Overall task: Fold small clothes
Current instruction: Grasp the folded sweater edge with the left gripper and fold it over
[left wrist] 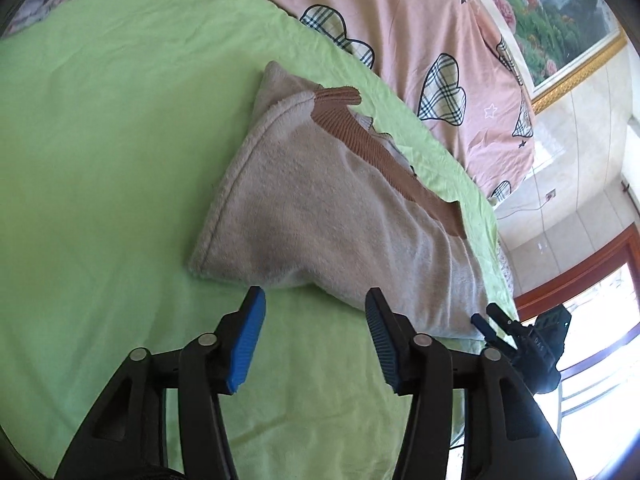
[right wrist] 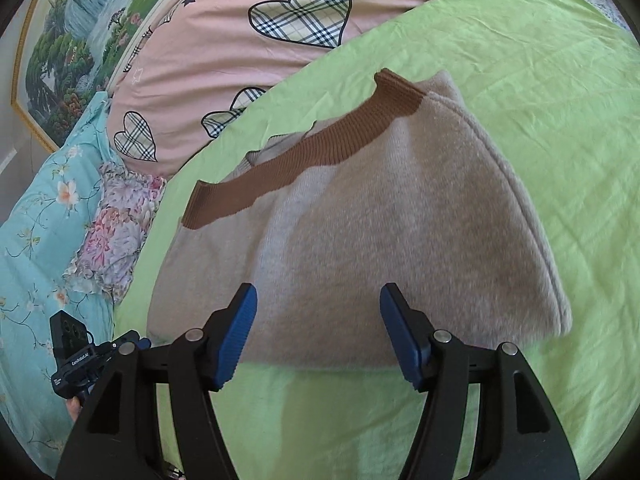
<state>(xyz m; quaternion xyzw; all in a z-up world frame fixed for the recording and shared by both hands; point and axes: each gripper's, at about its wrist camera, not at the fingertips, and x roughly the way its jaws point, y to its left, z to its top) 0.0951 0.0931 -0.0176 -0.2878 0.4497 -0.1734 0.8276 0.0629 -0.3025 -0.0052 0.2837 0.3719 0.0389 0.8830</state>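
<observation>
My left hand-held gripper (left wrist: 316, 300) and right hand-held gripper (right wrist: 318, 294) both gape apart, holding nothing, at the near edge of the folded grey garment (right wrist: 360, 240) on the green sheet (right wrist: 560, 80). Only the right view shows the turquoise floral bedding (right wrist: 36, 216); the left view shows broad bare sheet leftward.

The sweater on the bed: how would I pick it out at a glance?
Find the green sheet that covers the bed. The sweater lies folded on it, in front of the pink quilt with plaid hearts. It alone is fuzzy grey with a brown ribbed band.
</observation>
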